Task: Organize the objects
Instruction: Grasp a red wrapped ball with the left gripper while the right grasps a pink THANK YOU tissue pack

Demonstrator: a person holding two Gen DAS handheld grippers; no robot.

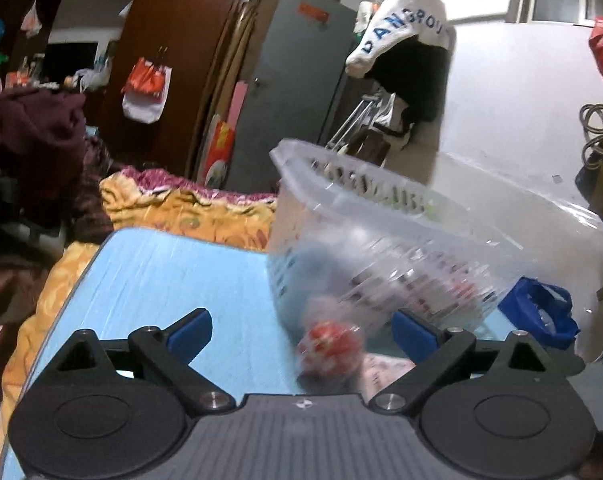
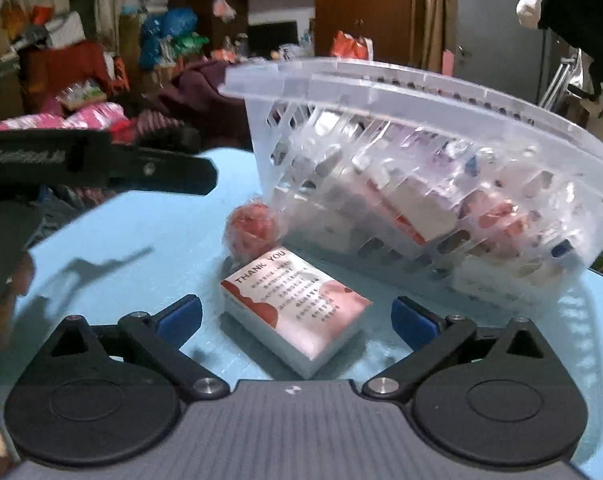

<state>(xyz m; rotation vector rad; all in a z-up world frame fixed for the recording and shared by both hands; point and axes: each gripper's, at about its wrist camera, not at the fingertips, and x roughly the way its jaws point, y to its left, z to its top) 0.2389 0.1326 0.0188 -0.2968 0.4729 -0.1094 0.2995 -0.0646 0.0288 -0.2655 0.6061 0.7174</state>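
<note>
On the light blue table [image 2: 113,236] a clear plastic basket [image 2: 421,168] is tipped over on its side, and everything else is placed from it. Boxes and packets [image 2: 401,204] show blurred through its slotted wall; what they are cannot be told. Just outside the basket's low corner lies a red ball [image 2: 251,228] in a clear wrapper, touching or nearly touching the wall. Nearer the camera than the ball, and just beside it, a pink and white box [image 2: 297,304] printed "THANK YOU" lies flat on the table.

That box shows whole only in the right wrist view, where it sits between the spread fingers of the right gripper [image 2: 297,320], untouched by either pad. The same view catches the left gripper [image 2: 173,176] from the side, well to the left of the basket, reaching in over the table.

From the left wrist view the basket [image 1: 381,232] looms tilted and smeared, the red ball [image 1: 329,346] lies between the left gripper's [image 1: 301,334] wide-apart fingers without contact, and only an edge of the box [image 1: 385,372] peeks out. A blue bag [image 1: 541,312] lies right of the basket, and an orange bedspread [image 1: 189,216] lies beyond the table; neither appears in the other view.
</note>
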